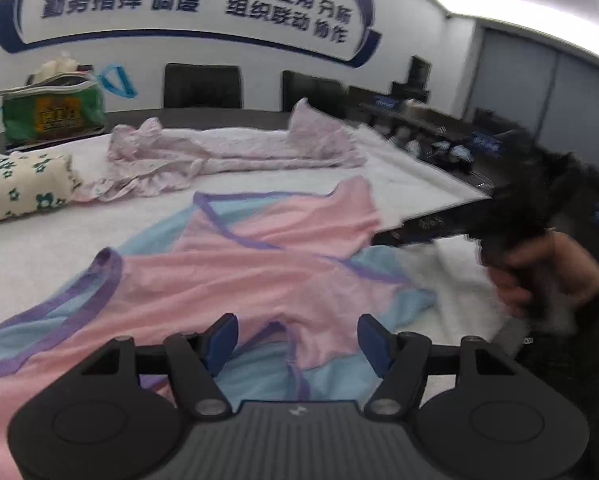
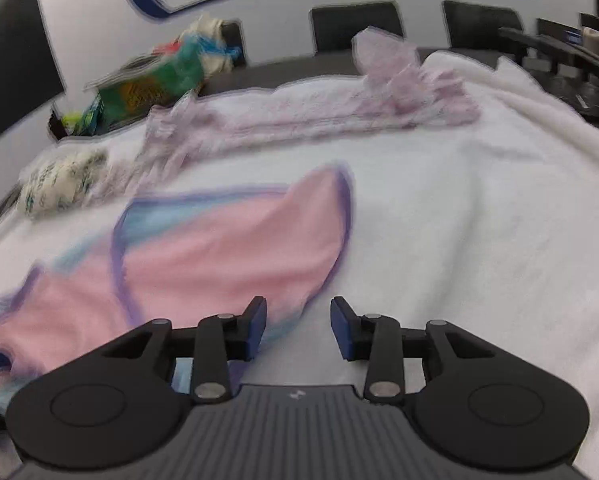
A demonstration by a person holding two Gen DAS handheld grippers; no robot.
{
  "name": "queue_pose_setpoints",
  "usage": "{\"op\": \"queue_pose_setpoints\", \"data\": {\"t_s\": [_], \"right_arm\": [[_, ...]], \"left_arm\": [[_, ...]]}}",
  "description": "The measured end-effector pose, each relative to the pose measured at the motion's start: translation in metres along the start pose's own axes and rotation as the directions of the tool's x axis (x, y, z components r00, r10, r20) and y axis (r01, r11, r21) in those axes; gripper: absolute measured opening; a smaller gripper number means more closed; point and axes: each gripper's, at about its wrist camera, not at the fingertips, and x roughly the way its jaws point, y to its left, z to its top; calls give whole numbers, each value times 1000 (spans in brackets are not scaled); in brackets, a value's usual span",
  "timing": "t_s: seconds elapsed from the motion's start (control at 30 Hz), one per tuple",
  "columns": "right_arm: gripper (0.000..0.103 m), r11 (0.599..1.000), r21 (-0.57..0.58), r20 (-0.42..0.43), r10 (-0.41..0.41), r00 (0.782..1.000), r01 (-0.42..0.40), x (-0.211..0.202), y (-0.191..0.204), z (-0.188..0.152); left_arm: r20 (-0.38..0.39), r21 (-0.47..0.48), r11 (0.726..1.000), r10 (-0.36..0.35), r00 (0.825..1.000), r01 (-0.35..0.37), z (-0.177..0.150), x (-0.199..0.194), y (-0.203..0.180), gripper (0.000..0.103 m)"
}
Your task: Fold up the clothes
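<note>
So the pink garment with blue panels and purple trim is lying rumpled on the white blanket, and everything else sits relative to it. The left gripper hovers right over the near edge of it, blue-padded fingers spread wide with nothing between them, just pink fabric underneath. The right gripper is off the garment's right edge in its own view, fingers parted too and holding nothing; its left pad sits over the pink cloth's edge and the right one over bare blanket. In the left wrist view you can see the person's hand wrapped around that right gripper's handle, just right of the garment, pretty blurry.

Behind the pink garment there's a crumpled lilac floral garment stretched across the blanket. To the far left of it is a rolled cream cloth with green flowers, and beyond that a green bag near the wall.
</note>
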Motion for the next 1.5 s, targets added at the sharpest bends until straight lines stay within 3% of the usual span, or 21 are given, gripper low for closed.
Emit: {"op": "queue_pose_setpoints", "data": {"t_s": [0.03,0.07,0.1,0.13,0.3,0.4,0.43,0.5,0.57,0.63,0.73,0.8,0.83,0.87,0.93,1.0,1.1,1.17,1.3,1.4,1.5], "right_arm": [[36,1000,-25,8,-9,1000,9,-2,7,-5],[24,999,-51,18,-19,1000,19,-5,15,-10],[3,997,-76,28,-28,999,30,-7,22,-15],[1,996,-87,30,-24,999,27,-9,28,-17],[0,961,-165,155,-195,968,220,-46,48,-19],[2,935,-218,163,-247,955,279,-64,50,-20],[6,929,-234,161,-253,954,286,-66,50,-21],[38,945,-214,179,-211,961,247,-74,38,-17],[41,971,-132,212,-169,963,200,-75,13,-3],[41,990,-73,177,-108,978,122,-53,-14,19],[32,998,-22,86,-63,994,65,-3,-48,52],[14,999,-11,16,-50,999,50,26,-54,63],[12,1000,-15,-6,-25,1000,25,35,-54,67],[9,1000,-19,-27,-1,1000,0,45,-53,70],[3,995,-99,-32,26,999,-29,48,-33,71],[3,977,-138,-12,160,987,-160,38,-16,75],[7,935,-101,105,349,931,-340,12,-19,86],[15,959,-58,145,283,948,-277,10,-27,93],[19,970,0,2,242,970,-242,44,-32,91],[29,955,39,-67,297,953,-295,60,-29,81],[32,909,143,-65,402,913,-391,67,-27,76]], "left_arm": [[-6,-7,1000,-5,1000,5,-1,2,1,27],[-13,-14,1000,-10,1000,10,-3,4,2,0],[-18,-19,1000,-19,1000,18,-4,4,3,3],[-24,-17,1000,-25,999,25,-6,3,5,1],[-51,-47,994,-101,994,99,-15,-12,18,0],[-42,-64,993,-107,993,104,-7,-24,22,0],[-14,-50,994,-97,995,96,0,-29,17,7],[44,-7,996,-93,995,93,17,-37,5,26],[77,93,988,-130,988,123,35,-22,-24,56],[81,182,974,-149,985,133,50,3,-53,60],[-6,271,960,-63,998,62,61,67,-90,53],[-44,282,959,-15,999,27,57,95,-95,51],[-65,281,960,8,998,11,54,108,-95,36],[-86,280,960,31,996,-5,52,122,-96,3],[-94,138,989,-35,995,48,51,122,-70,2],[-27,-32,998,-46,999,45,51,102,-33,2],[46,-248,968,39,998,-27,45,73,19,3],[57,-244,969,65,996,-49,44,70,22,9],[68,-170,982,97,993,-84,43,71,14,25],[79,-114,987,120,990,-111,42,72,8,34],[65,-41,994,105,992,-102,48,78,-5,35]]}}
